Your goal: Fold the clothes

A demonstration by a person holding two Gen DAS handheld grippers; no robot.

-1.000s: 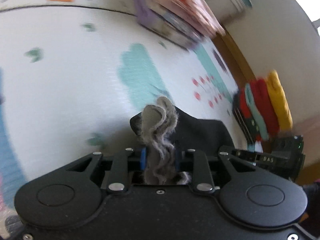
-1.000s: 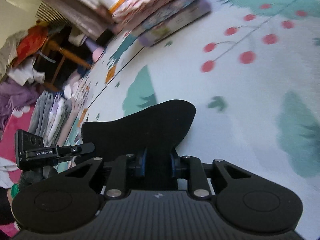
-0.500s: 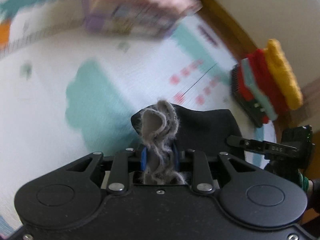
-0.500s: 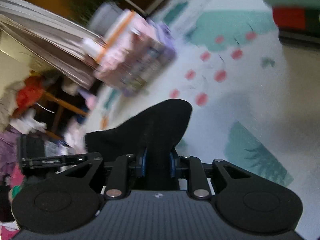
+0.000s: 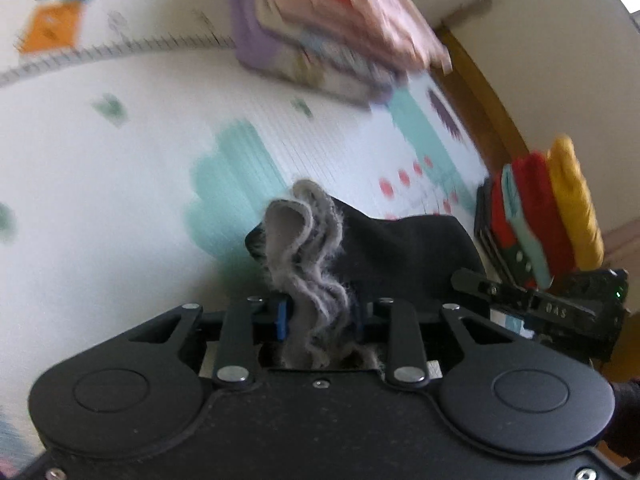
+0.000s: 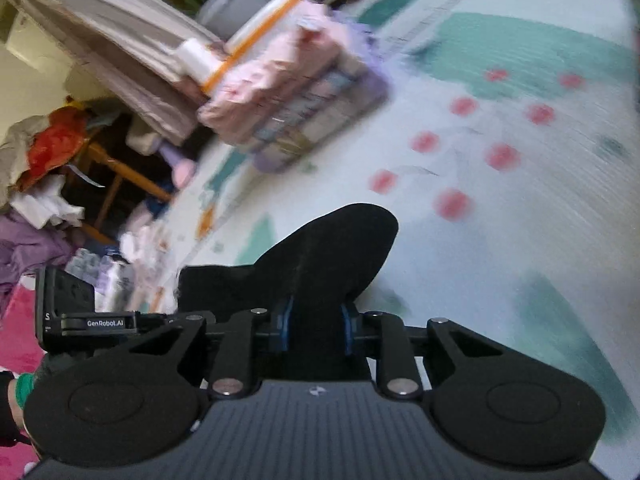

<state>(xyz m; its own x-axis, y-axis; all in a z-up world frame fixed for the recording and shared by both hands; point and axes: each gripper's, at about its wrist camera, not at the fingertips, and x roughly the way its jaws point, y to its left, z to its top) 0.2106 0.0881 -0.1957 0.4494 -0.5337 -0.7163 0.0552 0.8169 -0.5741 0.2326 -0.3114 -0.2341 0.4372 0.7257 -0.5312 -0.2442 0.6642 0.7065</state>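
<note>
Both claws, left [image 5: 320, 316] & right [image 6: 316, 322], clamp black garment [image 6: 320, 248] over mat [image 6: 520, 240].

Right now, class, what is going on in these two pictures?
A person holds a gripper in each hand, and both are clamped on one black garment. The left gripper pinches the end with the fuzzy grey trim; the right gripper pinches plain black cloth. The garment hangs between them above a white patterned mat. Folded stacks sit at the mat's far side: a pink and purple pile and a red and yellow one. The fold is not finished.
</note>
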